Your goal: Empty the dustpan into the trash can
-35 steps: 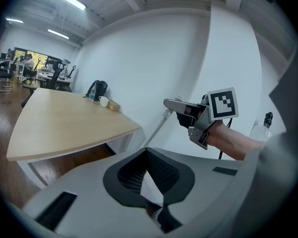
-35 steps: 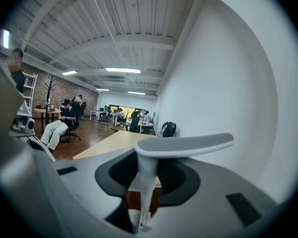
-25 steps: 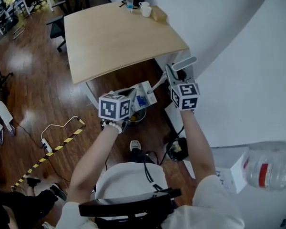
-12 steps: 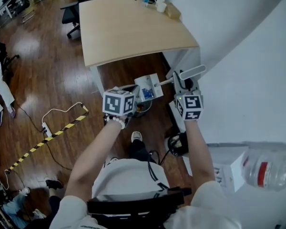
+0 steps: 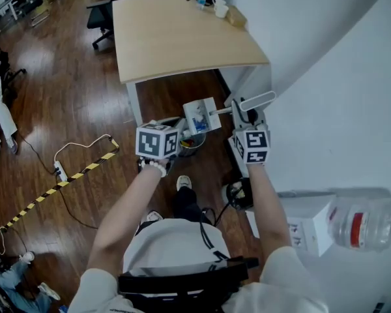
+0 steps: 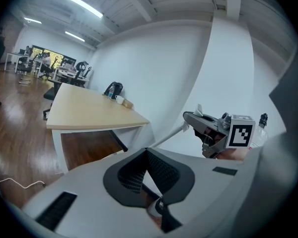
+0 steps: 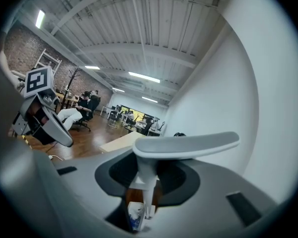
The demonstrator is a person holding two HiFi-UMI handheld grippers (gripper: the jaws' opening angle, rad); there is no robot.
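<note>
right gripper view shows the right gripper (image 7: 145, 180) jaws closed on the dustpan (image 5: 202, 116) handle (image 7: 186, 145); left gripper (image 6: 147, 157) jaws are pressed together, near the trash can (image 5: 189, 146).

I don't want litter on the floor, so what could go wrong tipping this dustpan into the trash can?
The dustpan appears off to one side of the trash can, so its blue-and-white litter may land on the floor. The right gripper holds only the thin handle in its jaws, so the pan could swing.
</note>
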